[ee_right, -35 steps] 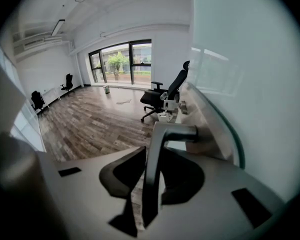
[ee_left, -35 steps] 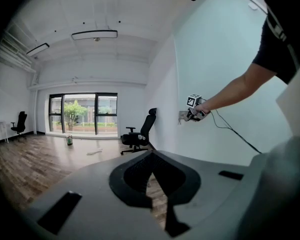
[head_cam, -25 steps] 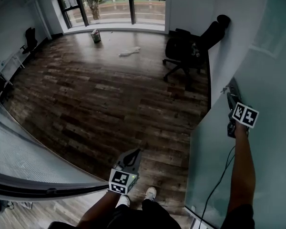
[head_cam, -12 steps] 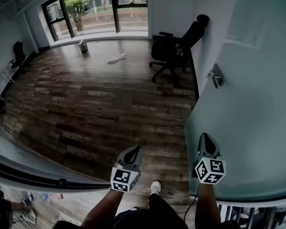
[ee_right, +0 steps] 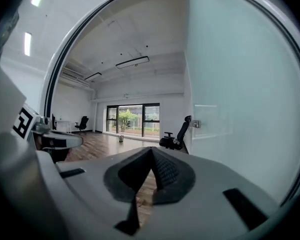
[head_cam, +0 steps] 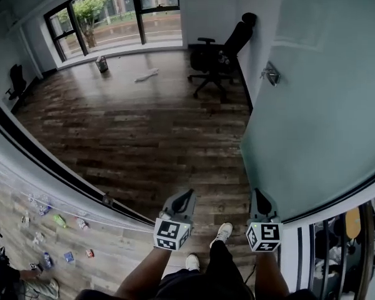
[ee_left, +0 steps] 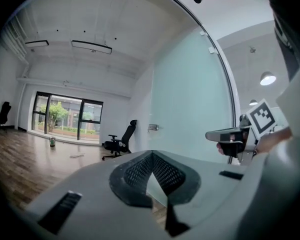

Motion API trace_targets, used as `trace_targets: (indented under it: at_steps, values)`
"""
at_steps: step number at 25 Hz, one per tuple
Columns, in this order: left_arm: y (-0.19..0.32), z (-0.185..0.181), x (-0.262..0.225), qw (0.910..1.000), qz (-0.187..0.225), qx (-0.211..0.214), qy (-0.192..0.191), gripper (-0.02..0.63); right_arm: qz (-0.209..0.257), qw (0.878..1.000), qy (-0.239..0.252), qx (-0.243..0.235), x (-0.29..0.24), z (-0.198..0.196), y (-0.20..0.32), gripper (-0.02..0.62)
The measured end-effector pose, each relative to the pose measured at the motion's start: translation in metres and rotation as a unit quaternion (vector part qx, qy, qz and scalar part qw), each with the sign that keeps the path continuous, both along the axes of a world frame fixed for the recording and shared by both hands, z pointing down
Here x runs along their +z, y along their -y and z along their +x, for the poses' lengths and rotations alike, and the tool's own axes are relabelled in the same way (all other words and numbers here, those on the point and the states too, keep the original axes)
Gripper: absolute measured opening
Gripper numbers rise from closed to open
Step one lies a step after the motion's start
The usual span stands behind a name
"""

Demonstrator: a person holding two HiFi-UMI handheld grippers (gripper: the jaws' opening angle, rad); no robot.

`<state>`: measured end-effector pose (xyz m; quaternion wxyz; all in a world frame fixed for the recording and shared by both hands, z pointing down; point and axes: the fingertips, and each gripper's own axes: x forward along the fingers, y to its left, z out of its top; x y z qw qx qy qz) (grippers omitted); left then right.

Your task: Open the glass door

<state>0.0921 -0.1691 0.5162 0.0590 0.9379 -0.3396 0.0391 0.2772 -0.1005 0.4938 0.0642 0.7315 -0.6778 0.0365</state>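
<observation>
The frosted glass door (head_cam: 312,111) stands swung open on the right, and its metal handle (head_cam: 270,74) is far ahead of both grippers. My left gripper (head_cam: 186,197) and right gripper (head_cam: 260,199) are held side by side close to my body, over the wooden floor. Both are shut, with nothing between their jaws. In the left gripper view the left gripper (ee_left: 152,154) points into the room, with the door (ee_left: 185,114) and handle (ee_left: 153,127) ahead. The right gripper (ee_right: 152,150) has the door (ee_right: 240,109) to its right, with the handle (ee_right: 195,124) in the distance.
A black office chair (head_cam: 219,49) stands by the wall beyond the door. A small bucket (head_cam: 102,64) and a white cloth (head_cam: 145,75) lie on the floor near the windows. A glass partition with a black frame (head_cam: 50,161) runs along the left.
My right gripper has come off the door handle and drawn back beside the left one, its jaws now shut. Both hands and the view have shifted away from the handle.
</observation>
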Motion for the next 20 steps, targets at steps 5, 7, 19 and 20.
trace_targets:
  at_steps: [5, 7, 19, 20]
  values:
    - [-0.058, -0.034, -0.005, 1.0000, -0.003, -0.006, 0.000, 0.003, 0.003, 1.000, -0.011, -0.015, 0.000, -0.040, -0.060, 0.015]
    - [-0.075, -0.048, -0.009, 0.9999, 0.002, -0.010, 0.001, 0.003, 0.003, 1.000, -0.007, -0.008, -0.001, -0.054, -0.076, 0.015]
    - [-0.203, -0.078, -0.005, 0.9979, 0.029, -0.056, -0.011, 0.003, 0.042, 0.999, -0.008, -0.027, 0.002, -0.106, -0.188, 0.015]
    - [-0.218, -0.082, -0.013, 0.9978, 0.030, -0.058, -0.011, 0.003, 0.042, 0.999, -0.010, -0.030, -0.006, -0.110, -0.203, 0.015]
